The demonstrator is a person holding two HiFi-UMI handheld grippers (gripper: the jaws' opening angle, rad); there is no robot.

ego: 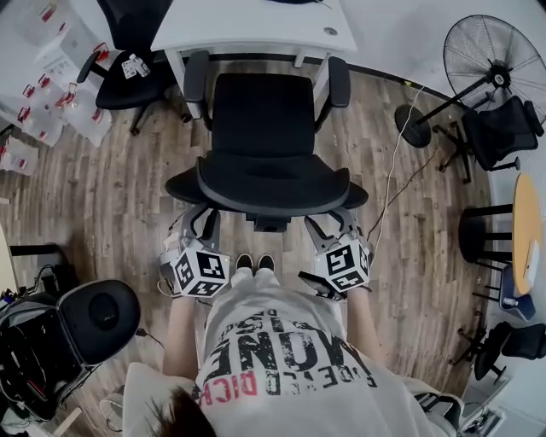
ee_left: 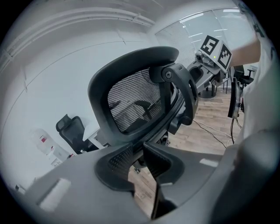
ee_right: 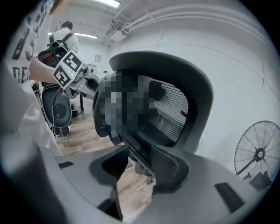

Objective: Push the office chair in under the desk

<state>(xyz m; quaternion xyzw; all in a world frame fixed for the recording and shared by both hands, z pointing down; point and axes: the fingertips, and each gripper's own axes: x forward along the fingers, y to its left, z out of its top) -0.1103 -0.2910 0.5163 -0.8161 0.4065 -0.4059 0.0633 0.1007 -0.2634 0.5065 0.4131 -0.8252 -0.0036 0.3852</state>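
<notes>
Floor [ego: 102, 188]: pale brown wood planks fill the view from above; everything else stands on them.
Desk [ego: 247, 26]: white, lying along the top edge of the head view; two white legs come down at its near side.
Office chair [ego: 264, 119]: black, in the middle of the head view, facing the desk with its back to the person; the front of the seat lies at the desk's near edge, between the two legs, with an armrest close by each leg; the rest of the seat and the mesh backrest stand out on the open floor (not under the desk).
Person [ego: 273, 350]: seen from overhead at the bottom of the view, just behind the chair; light shirt with dark print; one bare forearm reaches forward on each side.
Fan [ego: 490, 55]: round, wire-caged, on a stand at the upper right; well apart from the chair.
Second chair [ego: 128, 60]: black, at the upper left, beside the desk's end.
Left claw [ee_left: 138, 168]: low at the backrest's left corner; jaws a narrow way apart, with bare floor showing in the gap; it holds nothing; the backrest frame rises just ahead of it.
Right claw [ee_right: 139, 164]: low at the backrest's right corner; jaws wide apart, gripping nothing; floor and the chair's rear support bar show beyond the gap.
Cable [ego: 394, 162]: thin and white; runs down the floor between the fan's base and the chair's right side.
</notes>
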